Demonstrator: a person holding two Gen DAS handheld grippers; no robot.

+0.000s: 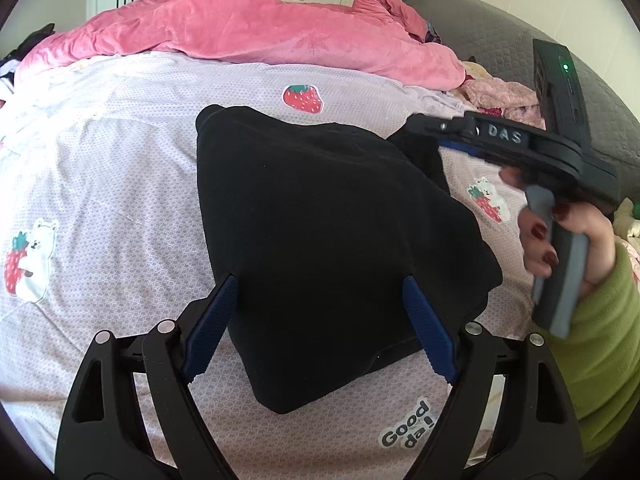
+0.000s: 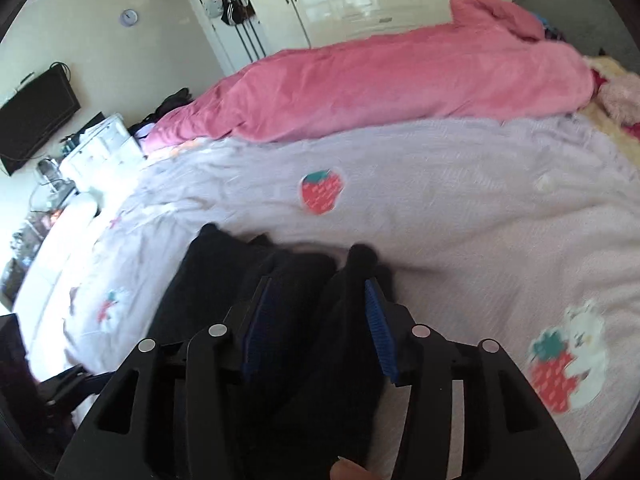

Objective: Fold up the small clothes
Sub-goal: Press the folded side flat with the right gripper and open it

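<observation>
The right wrist view is motion-blurred, so it is hard to tell whether the right gripper (image 2: 318, 320), its blue pads apart over dark folds, touches the black garment (image 1: 320, 232). That garment lies folded on the lilac strawberry-print bedsheet (image 1: 100, 168), its long axis running from the near edge toward the pink duvet (image 1: 240, 36). The left gripper (image 1: 320, 320) straddles its near end, fingers spread wide and not pressing the cloth.

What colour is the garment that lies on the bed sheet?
The garment is plain black, with no visible pattern. It shows best in the left wrist view.
</observation>
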